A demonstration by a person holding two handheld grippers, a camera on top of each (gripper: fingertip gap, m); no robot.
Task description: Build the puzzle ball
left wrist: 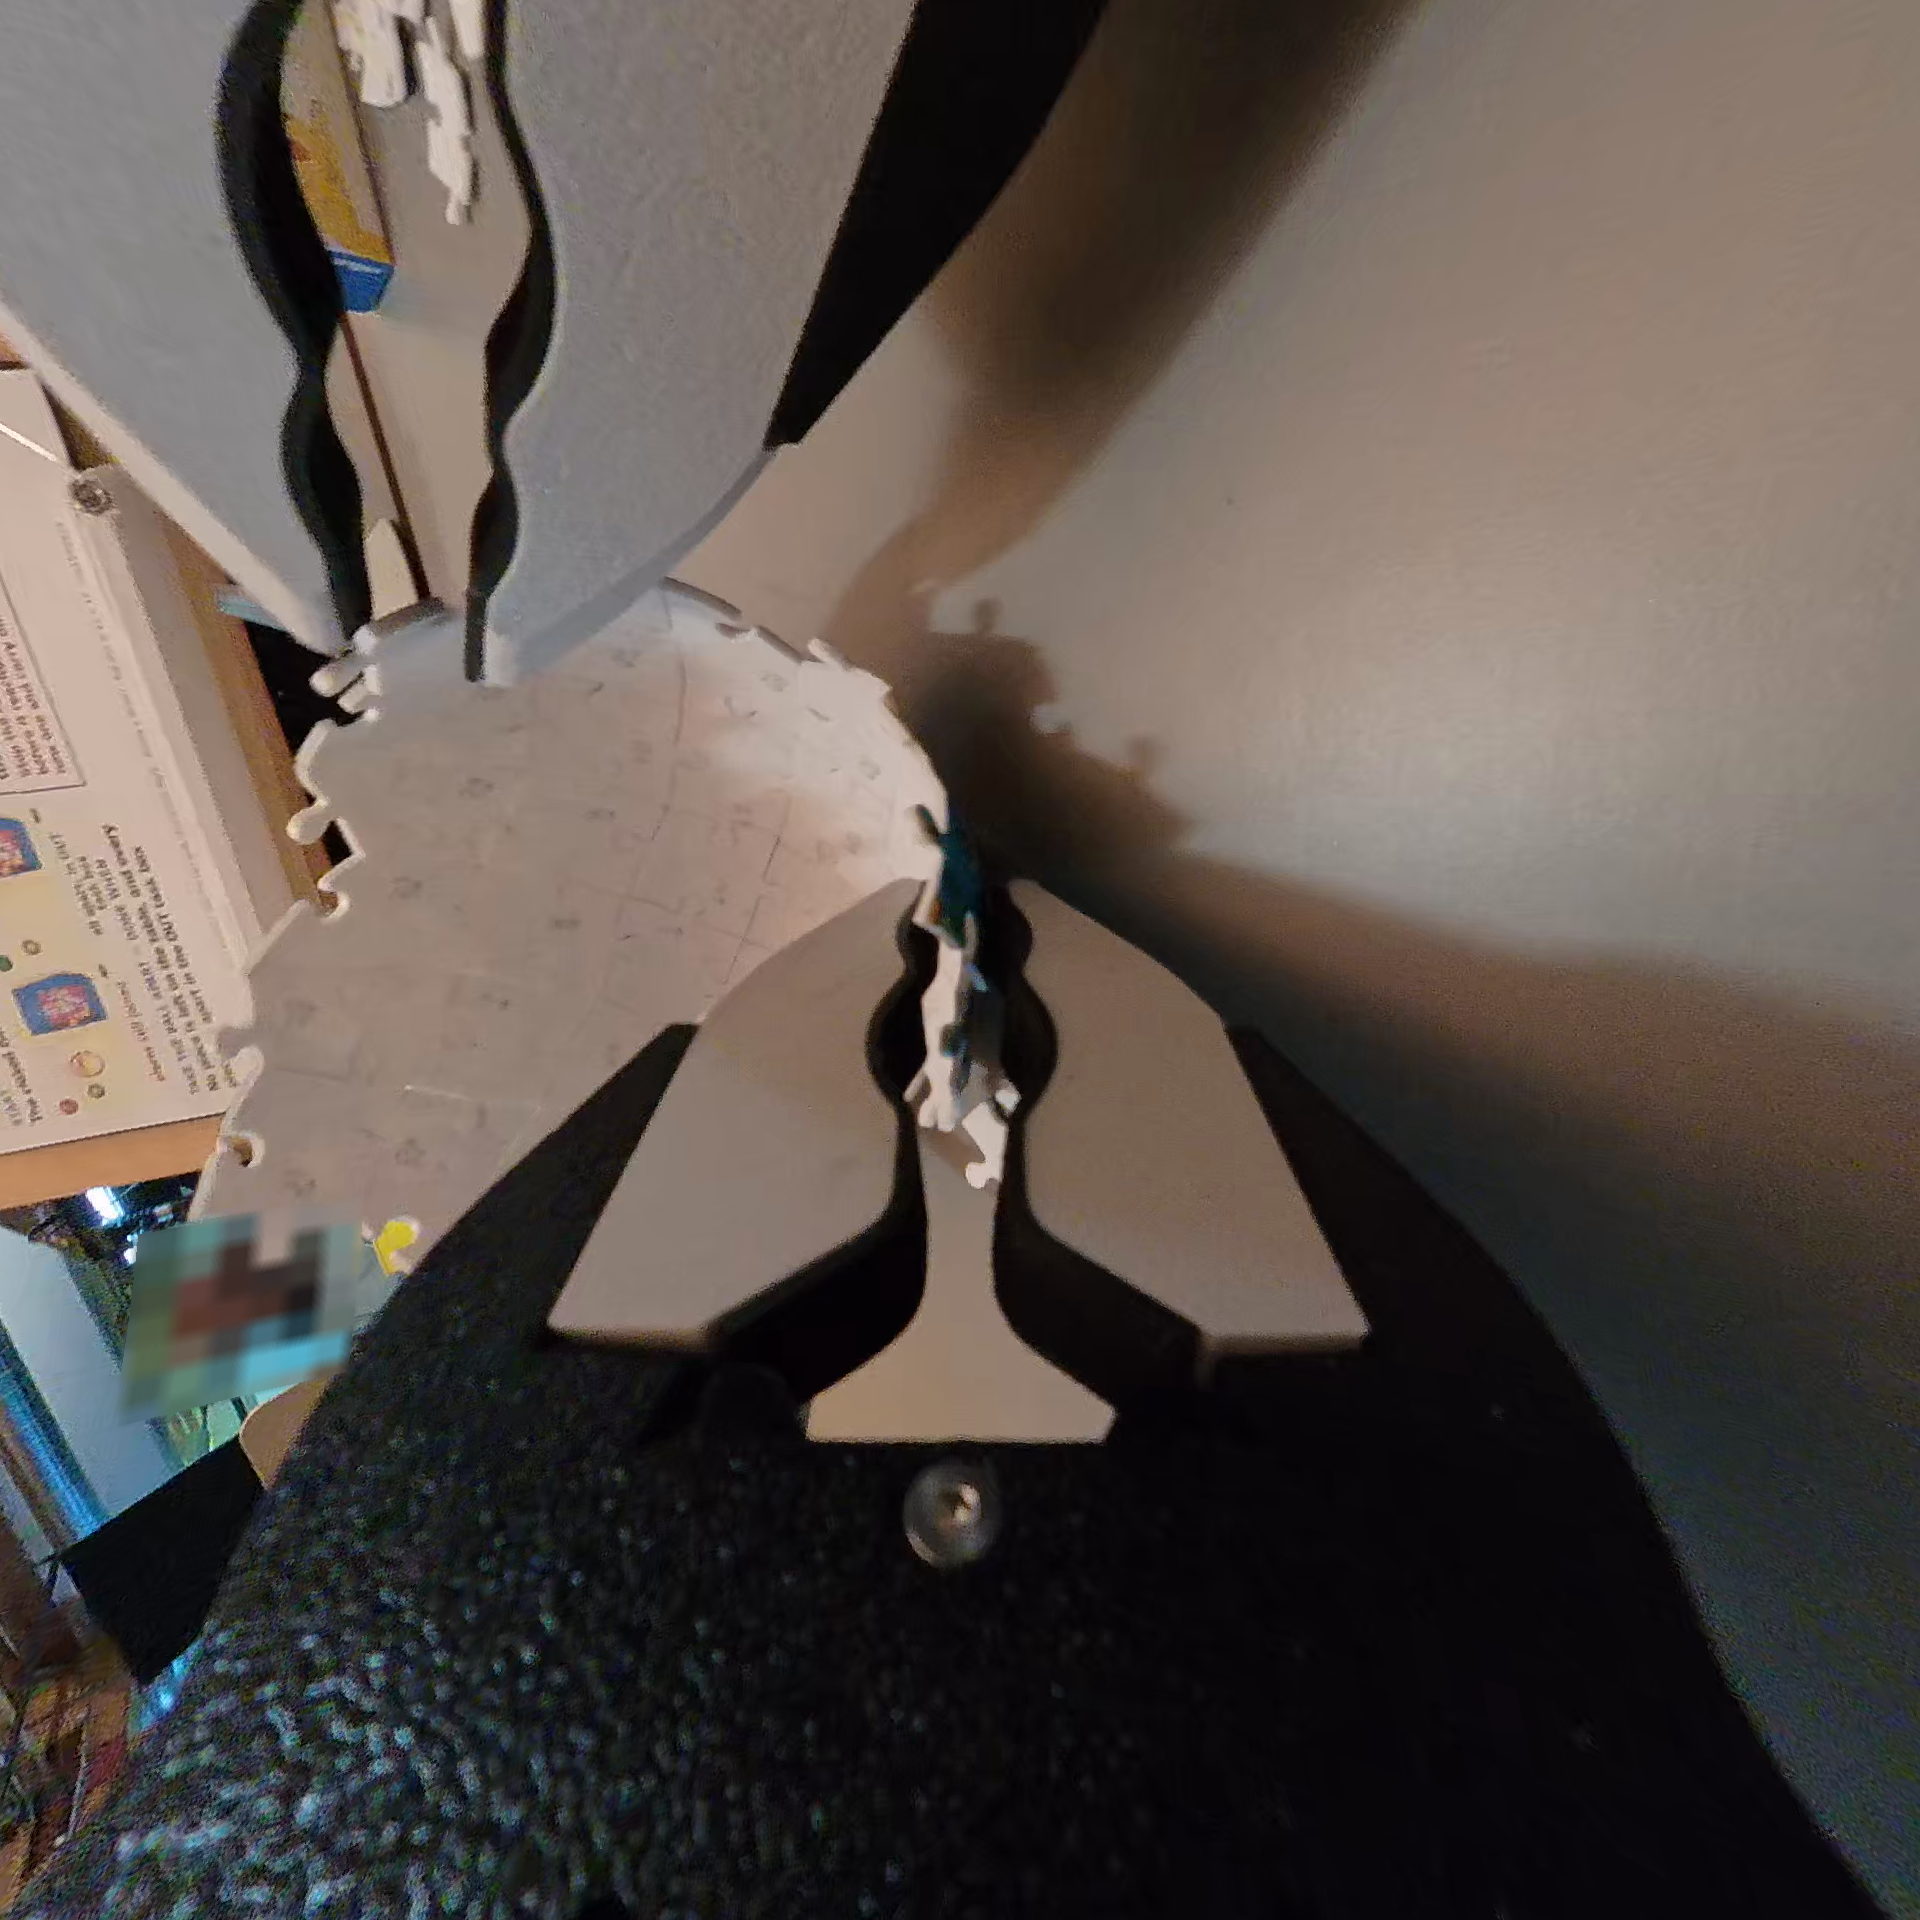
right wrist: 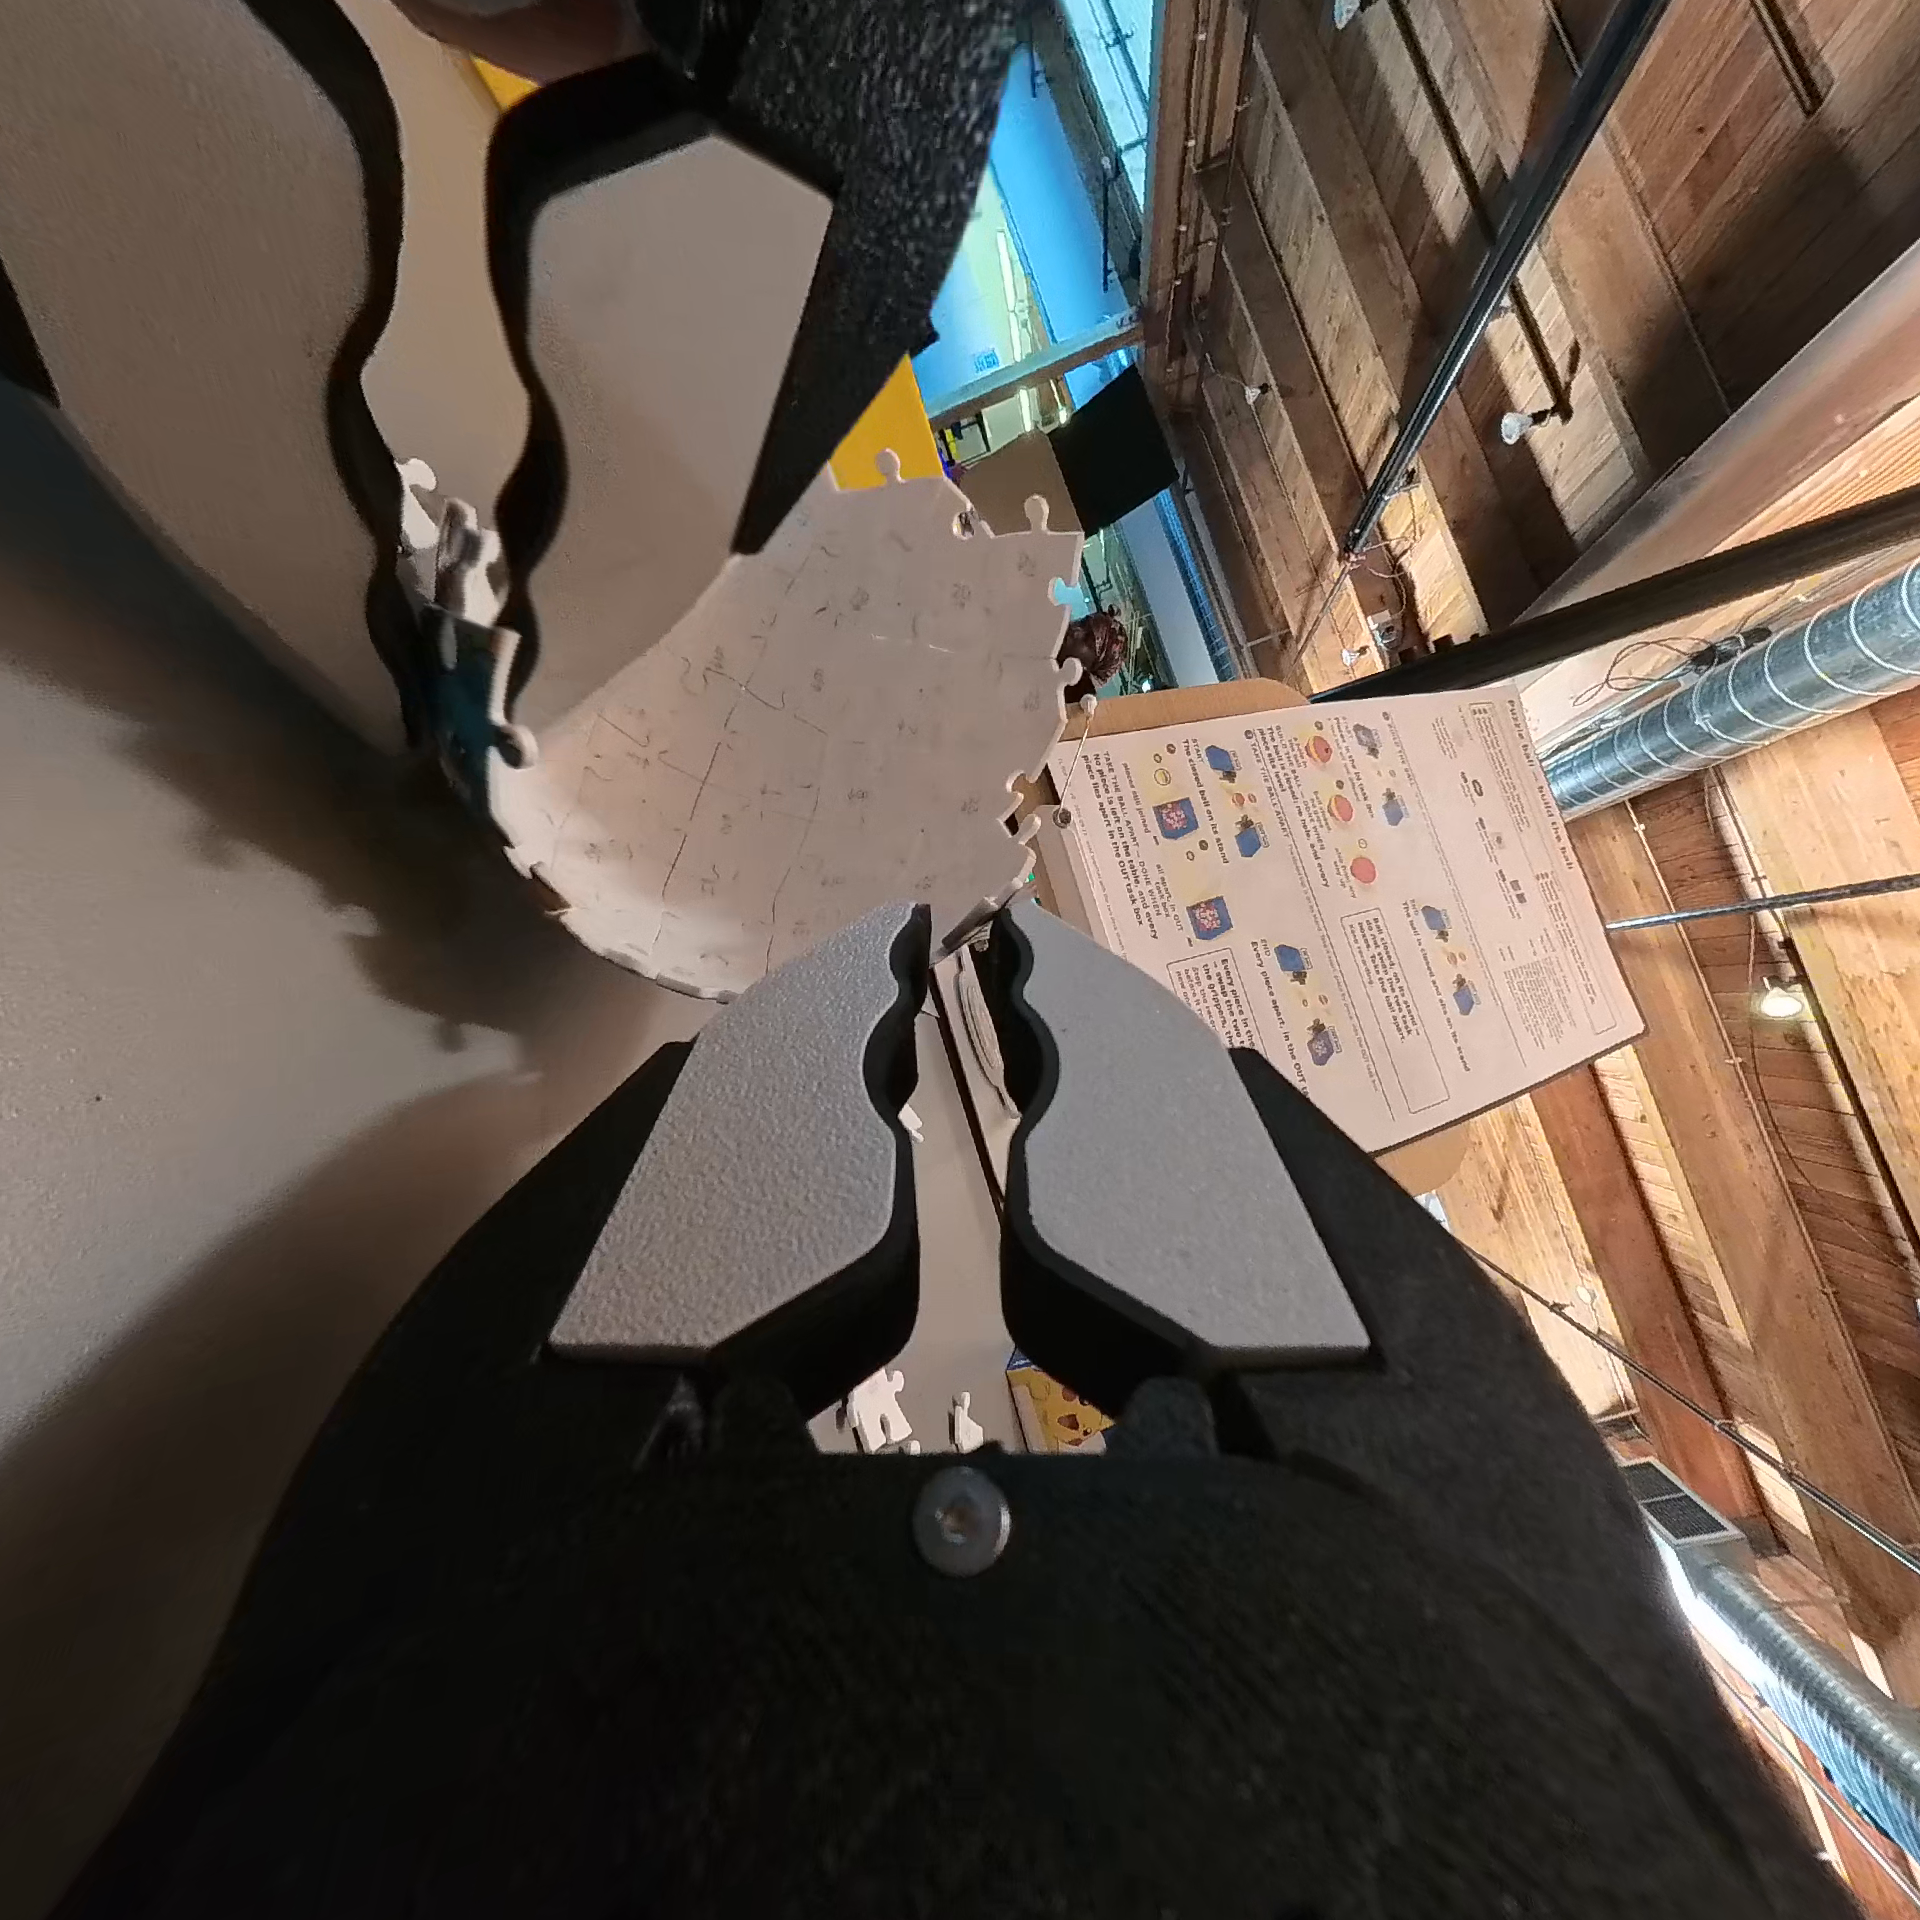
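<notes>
Both claws have hold of the half-built puzzle ball (left wrist: 582, 914), a curved white shell of joined pieces with its plain numbered inner face turned toward both cameras. It is held up off the pale desk (left wrist: 1507, 623), and its jagged shadow falls on that surface just beside it.

The left claw (left wrist: 951, 997) is clamped on one rim of the shell; the printed dark-teal outer side shows as a thin strip between its grey fingers (left wrist: 769, 1132). The right claw (right wrist: 961, 925) is pinched on the opposite rim, its tips nearly together with the knobbed edge caught between them. In the right wrist view the left claw (right wrist: 457, 665) shows farther off, gripping the far edge of the shell.

Behind the shell stands a cardboard box (right wrist: 1174, 707) with a printed instruction sheet (right wrist: 1351, 894) on its raised flap. A few loose white puzzle pieces (left wrist: 436, 114) lie on the desk near a yellow-and-blue box (left wrist: 343, 177).
</notes>
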